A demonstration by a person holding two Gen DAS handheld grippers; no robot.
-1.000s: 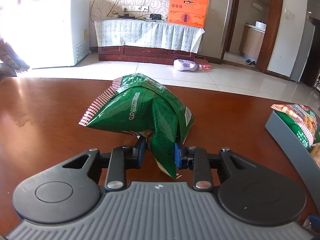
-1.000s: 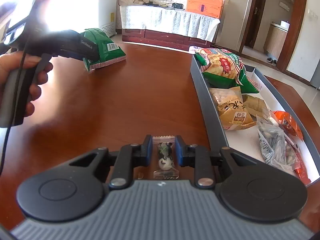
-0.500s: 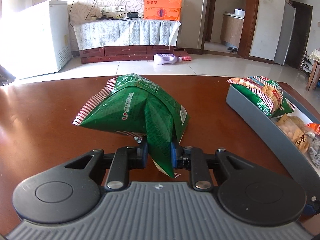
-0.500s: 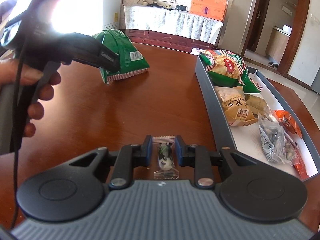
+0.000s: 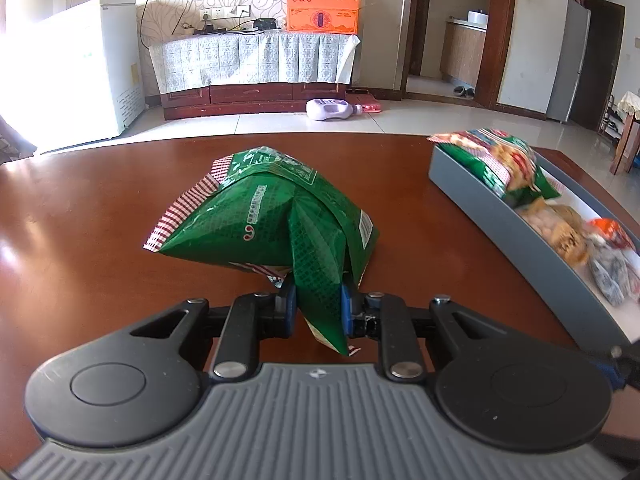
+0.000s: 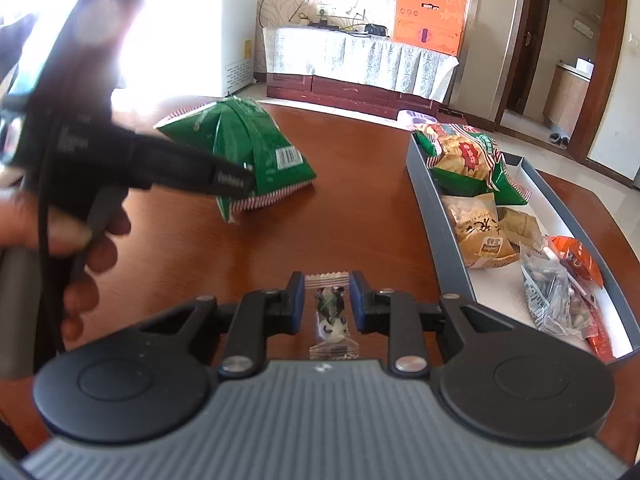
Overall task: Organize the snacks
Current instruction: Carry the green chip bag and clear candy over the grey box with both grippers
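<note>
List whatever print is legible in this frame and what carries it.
No text can be read with confidence.
Green crinkled snack bag: white lettering and a barcode, too small.
Tan snack packet in the grey tray: large dark characters, blurred.
Orange cardboard box: characters too small.

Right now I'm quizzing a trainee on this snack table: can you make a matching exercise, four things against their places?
Things
1. green bag
2. small wrapped candy
3. tan snack pack
4. purple bottle

Places
A. lying on the floor
B. inside the grey tray
C. pinched in the left claw
D. between the right claw fingers

Pairs: 1-C, 2-D, 3-B, 4-A
</note>
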